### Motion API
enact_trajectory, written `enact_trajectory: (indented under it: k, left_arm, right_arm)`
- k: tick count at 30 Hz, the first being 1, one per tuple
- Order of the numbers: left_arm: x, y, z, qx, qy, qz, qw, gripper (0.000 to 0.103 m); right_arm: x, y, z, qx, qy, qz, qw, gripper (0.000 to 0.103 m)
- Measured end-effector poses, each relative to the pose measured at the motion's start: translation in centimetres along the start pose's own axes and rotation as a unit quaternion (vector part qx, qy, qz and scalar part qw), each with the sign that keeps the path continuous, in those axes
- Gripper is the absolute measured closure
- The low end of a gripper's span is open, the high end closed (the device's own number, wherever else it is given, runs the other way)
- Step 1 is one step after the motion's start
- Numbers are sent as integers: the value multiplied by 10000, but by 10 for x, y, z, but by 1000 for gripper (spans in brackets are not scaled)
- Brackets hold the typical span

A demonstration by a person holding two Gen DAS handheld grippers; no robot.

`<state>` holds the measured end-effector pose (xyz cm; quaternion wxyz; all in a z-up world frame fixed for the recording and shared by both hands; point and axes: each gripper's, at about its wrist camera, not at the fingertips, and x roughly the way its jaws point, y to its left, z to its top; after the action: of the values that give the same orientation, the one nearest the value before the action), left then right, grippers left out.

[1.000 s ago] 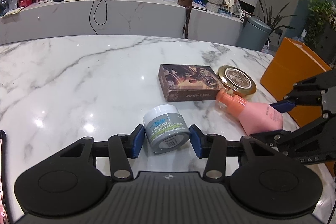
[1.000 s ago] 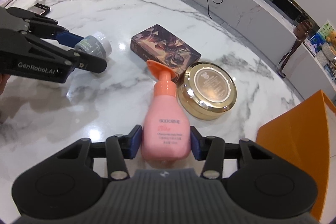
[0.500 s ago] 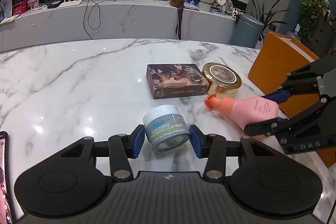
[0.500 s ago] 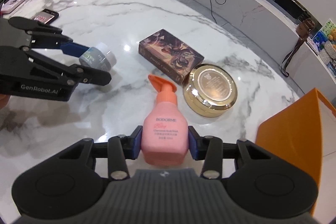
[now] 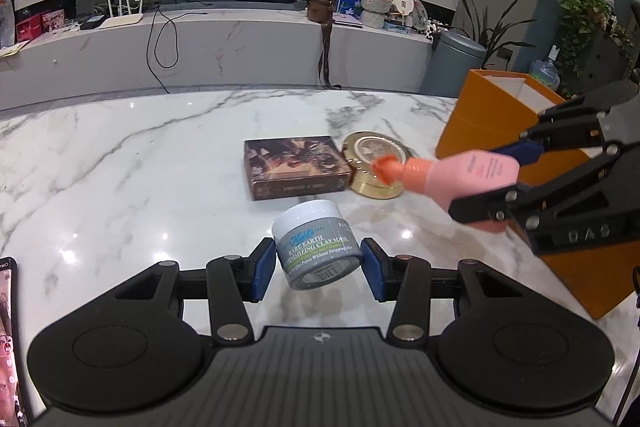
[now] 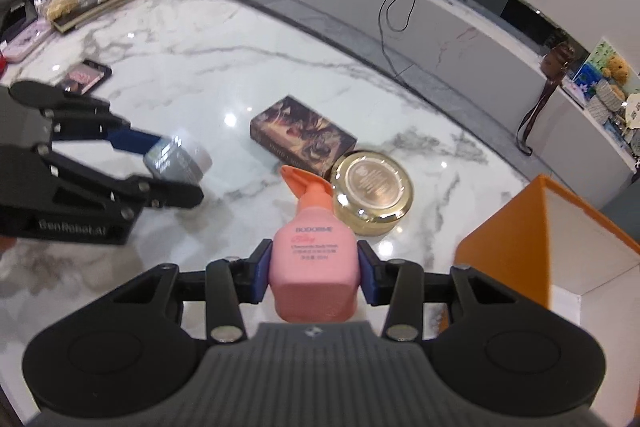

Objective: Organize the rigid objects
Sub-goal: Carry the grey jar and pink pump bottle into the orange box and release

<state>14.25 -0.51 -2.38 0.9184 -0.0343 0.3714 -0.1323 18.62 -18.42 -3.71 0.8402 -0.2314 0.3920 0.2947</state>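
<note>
Both grippers loaded and clear of the white marble tabletop (image 5: 120,187). Left gripper (image 5: 318,269) closed on a small grey clay-mask jar with a white lid (image 5: 316,243), blue pads on both sides of the label, jar tipped slightly. Right gripper (image 6: 314,273) closed on the lower body of a pink plastic pump bottle with an orange nozzle (image 6: 312,247), nozzle pointing away toward the far side. An open orange cardboard box with a white interior (image 6: 520,227) stands at the right edge of the table, just beside the bottle; judged the likely destination. To do the carry well: keep the grip steady, lift high enough that each base clears the box wall, lower inside before loosening the pads, and send one gripper in at a time, since the two hang near each other. Left on the table, centre: a dark brown patterned rectangular box (image 6: 302,135) touching or just beside a round gold tin (image 6: 372,189); cannot tell which. Open marble to the left and far side gives room to swing. A phone (image 6: 88,77) lies far left, well apart.
</note>
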Motion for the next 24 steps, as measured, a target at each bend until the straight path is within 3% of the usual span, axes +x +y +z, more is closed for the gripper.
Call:
enact_trajectory:
  k: [15, 24]
  left_arm:
    - [-19, -67, 31, 516, -301, -150, 9981, 50]
    - [-17, -115, 50, 790, -438, -327, 9954, 50]
  right_arm:
    - [-89, -49, -22, 737, -927, -436, 9920, 60]
    - [-121, -79, -53, 1170, -1136, -666, 9844, 60]
